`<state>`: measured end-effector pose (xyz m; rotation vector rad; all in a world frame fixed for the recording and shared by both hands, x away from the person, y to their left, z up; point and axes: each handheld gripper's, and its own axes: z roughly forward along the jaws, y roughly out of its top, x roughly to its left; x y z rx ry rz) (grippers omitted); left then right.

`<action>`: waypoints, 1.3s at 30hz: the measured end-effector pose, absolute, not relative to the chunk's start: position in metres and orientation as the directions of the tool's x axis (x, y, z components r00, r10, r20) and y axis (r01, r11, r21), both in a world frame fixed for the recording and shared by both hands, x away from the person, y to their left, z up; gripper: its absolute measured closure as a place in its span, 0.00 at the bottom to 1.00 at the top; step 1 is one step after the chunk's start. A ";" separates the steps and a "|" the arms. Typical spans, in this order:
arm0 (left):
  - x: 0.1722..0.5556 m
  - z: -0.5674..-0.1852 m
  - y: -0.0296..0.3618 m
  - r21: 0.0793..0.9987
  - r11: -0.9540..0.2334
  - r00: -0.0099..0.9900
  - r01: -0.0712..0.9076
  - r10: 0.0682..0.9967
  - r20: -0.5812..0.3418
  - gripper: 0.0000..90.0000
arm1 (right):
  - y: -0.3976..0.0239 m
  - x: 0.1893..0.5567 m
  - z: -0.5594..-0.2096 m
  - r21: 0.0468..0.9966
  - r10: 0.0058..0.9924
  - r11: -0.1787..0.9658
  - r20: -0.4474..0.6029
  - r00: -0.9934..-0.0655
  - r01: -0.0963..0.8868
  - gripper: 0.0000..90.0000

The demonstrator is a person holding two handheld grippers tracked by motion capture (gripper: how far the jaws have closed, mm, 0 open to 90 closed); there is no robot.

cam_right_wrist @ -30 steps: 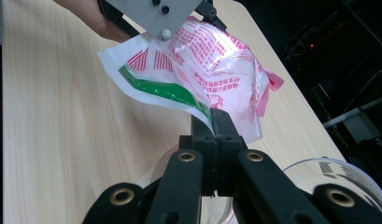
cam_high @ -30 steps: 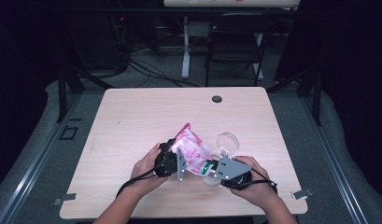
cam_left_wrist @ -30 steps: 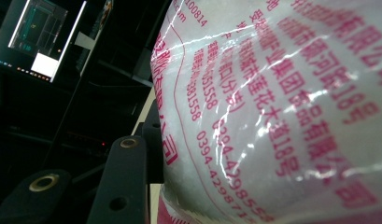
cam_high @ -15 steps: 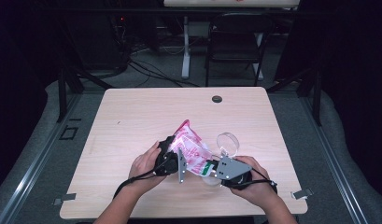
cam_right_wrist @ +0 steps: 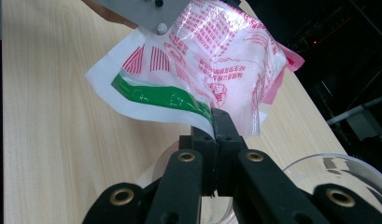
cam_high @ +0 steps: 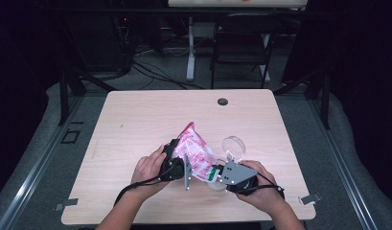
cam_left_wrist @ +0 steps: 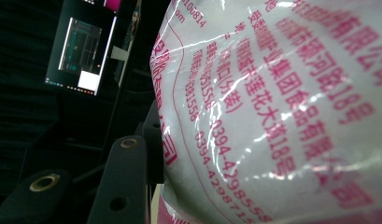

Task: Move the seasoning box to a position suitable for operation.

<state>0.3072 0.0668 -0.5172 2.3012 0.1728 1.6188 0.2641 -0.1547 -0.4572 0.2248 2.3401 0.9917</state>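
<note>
Bag (cam_high: 196, 153): white plastic pouch, red print, green stripe near one end. It's held off the table (cam_high: 136, 120) between my two grippers, near the front edge, a bit right of centre.

My right gripper (cam_right_wrist: 215, 122) has its jaws together, clamped on the bag's sealed edge by the green stripe (cam_right_wrist: 156, 95). Thin pinch right at the rim, so my guess is it's there to pull or tear the seal, not to carry weight.

My left gripper (cam_high: 177, 163) sits against the other side of the bag. In the left gripper view the bag (cam_left_wrist: 282, 112) is pressed right up to the lens with one black jaw beside it; the other jaw is hidden, so I cannot tell if I'm clamped or just bracing. Likely the anchor side, judging by how the bag bulges between the two.

Clear round container (cam_high: 234, 148) sits on the table just beyond my right hand (cam_high: 260, 187), open side tilted up. My read: it's placed close so the contents can go straight in once the bag opens.

Surface: pale wood-grain tabletop, with a small dark disc (cam_high: 223, 101) near the far edge.

Room: dark, grey carpet, a folding chair (cam_high: 241, 48) and cables (cam_high: 150, 72) behind the table. A lit monitor (cam_left_wrist: 83, 46) shows in the left gripper view.
</note>
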 end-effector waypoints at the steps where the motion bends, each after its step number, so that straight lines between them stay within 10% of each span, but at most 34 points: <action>1: 0.307 -0.517 0.067 0.326 -0.942 0.348 -0.085 0.278 0.895 0.66 | -0.155 0.264 -0.457 0.698 0.364 0.713 -0.450 -0.816 -0.068 1.00; 39: 0.306 -0.505 0.063 0.228 -0.966 0.285 -0.121 0.186 0.940 0.66 | -0.158 0.264 -0.456 0.697 0.362 0.714 -0.448 -0.818 -0.066 1.00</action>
